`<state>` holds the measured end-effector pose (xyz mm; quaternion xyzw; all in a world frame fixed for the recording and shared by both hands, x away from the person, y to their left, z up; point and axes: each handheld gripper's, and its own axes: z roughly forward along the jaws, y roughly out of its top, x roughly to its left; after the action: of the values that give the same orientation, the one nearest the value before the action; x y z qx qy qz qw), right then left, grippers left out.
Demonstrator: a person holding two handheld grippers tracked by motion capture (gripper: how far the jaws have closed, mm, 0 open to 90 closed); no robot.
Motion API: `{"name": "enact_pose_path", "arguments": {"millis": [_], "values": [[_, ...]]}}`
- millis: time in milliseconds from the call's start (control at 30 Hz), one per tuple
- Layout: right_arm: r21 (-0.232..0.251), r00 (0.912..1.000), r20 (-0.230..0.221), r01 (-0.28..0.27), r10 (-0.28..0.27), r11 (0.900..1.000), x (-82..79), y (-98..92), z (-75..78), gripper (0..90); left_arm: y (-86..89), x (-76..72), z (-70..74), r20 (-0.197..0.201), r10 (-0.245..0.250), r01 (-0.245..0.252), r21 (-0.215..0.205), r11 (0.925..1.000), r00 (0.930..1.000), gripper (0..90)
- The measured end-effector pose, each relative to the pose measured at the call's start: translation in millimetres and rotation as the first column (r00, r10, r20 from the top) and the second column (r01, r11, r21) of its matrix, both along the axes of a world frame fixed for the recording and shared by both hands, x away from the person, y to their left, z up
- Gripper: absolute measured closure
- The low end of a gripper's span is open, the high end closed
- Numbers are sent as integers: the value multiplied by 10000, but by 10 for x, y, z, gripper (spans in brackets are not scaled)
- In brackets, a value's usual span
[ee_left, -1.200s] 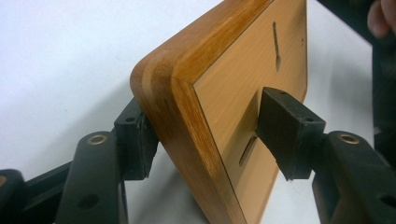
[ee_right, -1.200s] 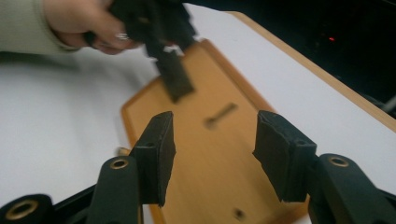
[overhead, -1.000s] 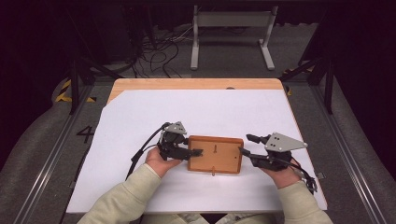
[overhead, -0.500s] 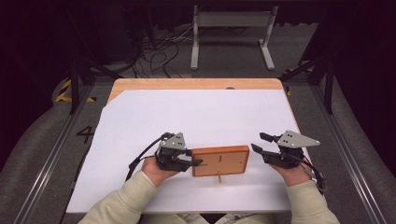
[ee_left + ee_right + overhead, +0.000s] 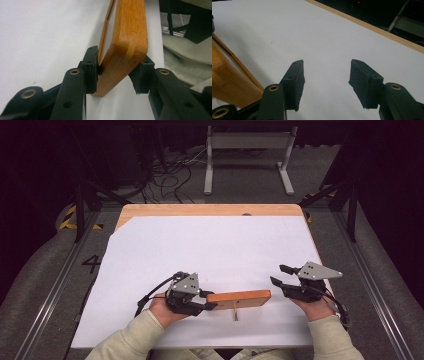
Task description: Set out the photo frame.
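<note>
A wooden picture frame (image 5: 239,297) stands on its long edge near the table's front, with a small prop peg (image 5: 235,312) under it. My left gripper (image 5: 209,300) is shut on its left end. In the left gripper view the pads (image 5: 90,67) sit on either face of the frame's rounded corner (image 5: 127,37). These jaws have just been opening a little, and the frame's end is still between them. My right gripper (image 5: 276,274) hovers open just right of the frame, with nothing between its jaws (image 5: 325,75). The frame's wood (image 5: 224,77) shows at the left of that view.
A white sheet (image 5: 215,245) covers the wooden table, whose bare far edge (image 5: 210,210) shows at the back. Behind the table, on the floor, stand a metal rack (image 5: 247,150) and loose cables (image 5: 170,175). Rails run along both sides.
The frame has gone from lying flat to standing on its edge. My right gripper has drawn away from its right end to the right. My left gripper has shifted slightly left with the frame.
</note>
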<state>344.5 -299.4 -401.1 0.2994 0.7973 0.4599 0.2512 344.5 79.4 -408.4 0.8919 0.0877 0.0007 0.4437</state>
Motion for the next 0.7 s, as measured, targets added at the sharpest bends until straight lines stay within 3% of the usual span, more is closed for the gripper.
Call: {"name": "enact_pose_path", "arguments": {"millis": [167,300,567,633,700], "values": [[-73,10000,-20,-88,88,9999,-4,23,-6,448,-11,-75,-23,100,-304,303,143,9994,9995,560],[-88,9999,-67,-107,106,9999,-2,28,-14,441,-31,-102,-55,-194,-473,479,336,9983,9987,479],[-99,9998,-122,-166,164,9998,-8,34,-16,428,48,-57,-44,-928,-530,521,-124,9986,9943,400],[-174,9996,-220,-161,158,9997,-11,45,-27,415,122,-50,-40,-998,-323,300,-239,9993,9945,314],[-435,9993,-351,-154,139,9989,-19,59,-50,426,190,-47,-42,-1025,-132,95,-370,9993,9946,298]]}}
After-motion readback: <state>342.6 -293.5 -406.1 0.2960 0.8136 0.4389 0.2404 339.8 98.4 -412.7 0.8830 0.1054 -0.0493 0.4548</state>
